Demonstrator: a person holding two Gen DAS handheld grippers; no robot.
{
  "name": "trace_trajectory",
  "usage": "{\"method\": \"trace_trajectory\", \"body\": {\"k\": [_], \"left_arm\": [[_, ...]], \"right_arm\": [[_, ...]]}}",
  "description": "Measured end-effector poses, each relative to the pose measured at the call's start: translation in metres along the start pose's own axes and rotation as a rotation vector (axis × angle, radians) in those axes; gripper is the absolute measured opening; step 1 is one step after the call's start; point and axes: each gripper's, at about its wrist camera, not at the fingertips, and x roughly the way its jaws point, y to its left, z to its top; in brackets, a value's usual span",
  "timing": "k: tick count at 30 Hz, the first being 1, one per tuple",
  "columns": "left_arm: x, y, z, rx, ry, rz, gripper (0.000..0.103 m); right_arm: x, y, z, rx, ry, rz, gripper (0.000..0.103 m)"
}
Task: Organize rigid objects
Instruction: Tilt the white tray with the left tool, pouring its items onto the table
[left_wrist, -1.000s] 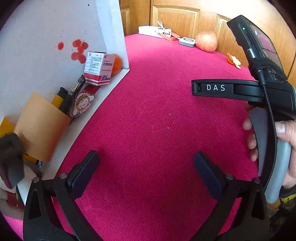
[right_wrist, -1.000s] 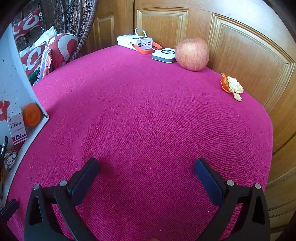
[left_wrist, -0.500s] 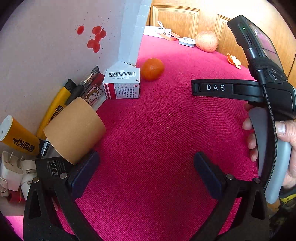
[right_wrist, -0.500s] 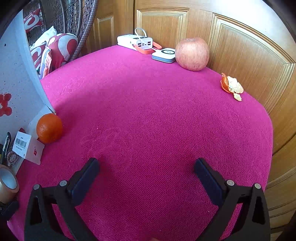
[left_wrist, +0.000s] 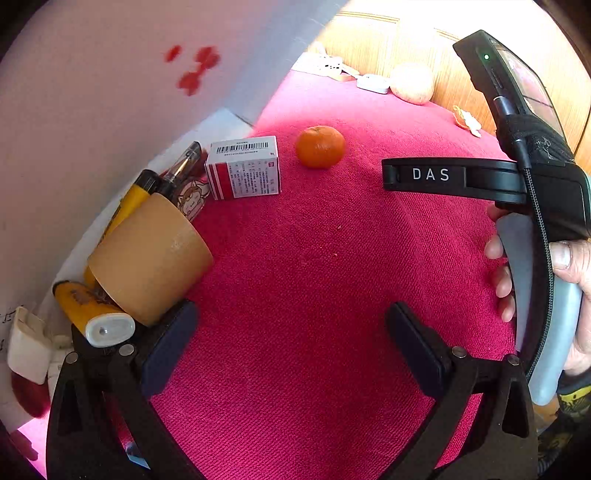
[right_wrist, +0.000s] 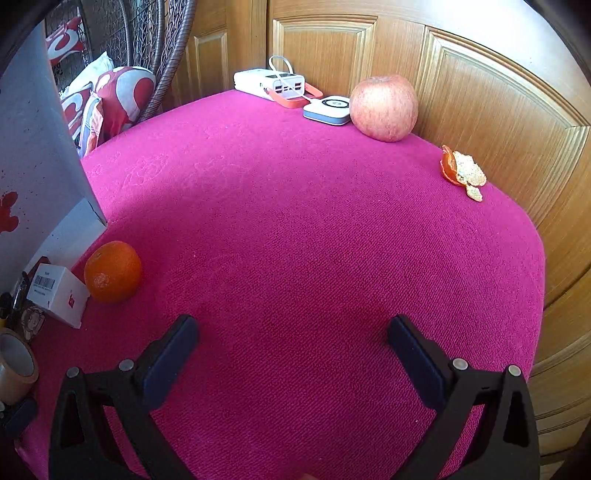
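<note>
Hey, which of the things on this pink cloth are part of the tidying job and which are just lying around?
Likely job items, clustered by the white box:
medicine box
tape roll
yellow tube
orange

Probably just lying about, at the far edge:
apple
power bank
orange peel

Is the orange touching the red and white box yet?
Apart. The left wrist view shows pink cloth between the orange and the red and white box.
</note>
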Motion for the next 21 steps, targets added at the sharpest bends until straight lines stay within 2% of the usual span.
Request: {"method": "trace_trajectory", "body": {"k": [21], "left_arm": [[0.0000,0.0028,0.0013,0.000,0.000,0.001,0.103]], "right_arm": [[-0.0011,-0.0003,-0.0001,-0.001,0.000,-0.001,0.103]]}}
